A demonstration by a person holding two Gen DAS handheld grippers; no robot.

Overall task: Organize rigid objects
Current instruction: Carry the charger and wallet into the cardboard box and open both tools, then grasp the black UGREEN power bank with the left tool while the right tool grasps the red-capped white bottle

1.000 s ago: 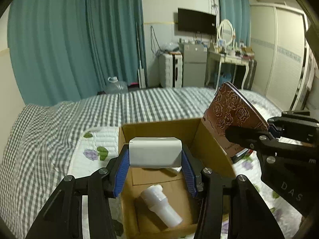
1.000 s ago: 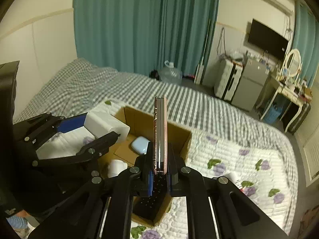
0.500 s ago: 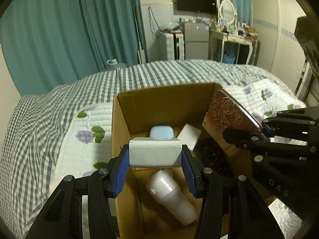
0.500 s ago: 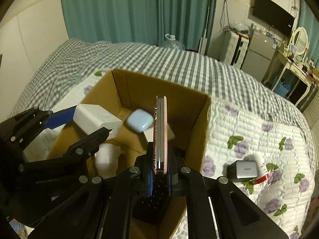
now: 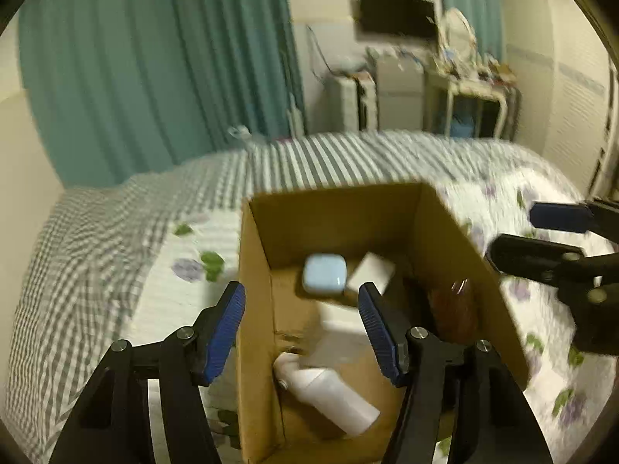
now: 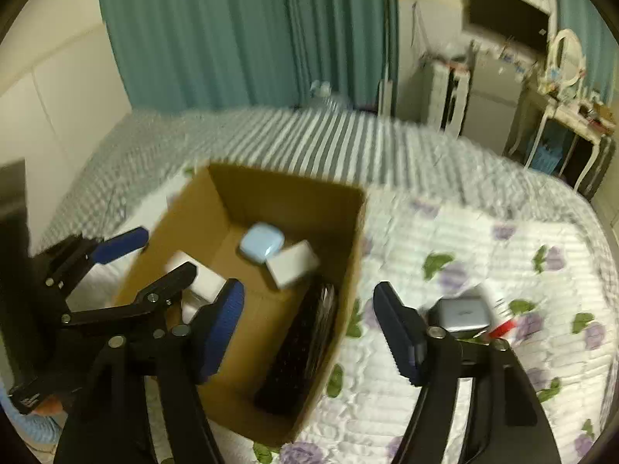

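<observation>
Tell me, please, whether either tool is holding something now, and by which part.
Nothing is held. The left tool and the right tool are both open and empty above the cardboard box.

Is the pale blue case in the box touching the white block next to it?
Touching. In the right wrist view the pale blue case overlaps the white block with no cardboard visible between them, and the left wrist view shows the same.

Matt brown cardboard box [image 6: 340, 270]; quilted cloth bedspread [image 6: 445, 239]; glossy pale-blue case [image 5: 323, 273].
</observation>
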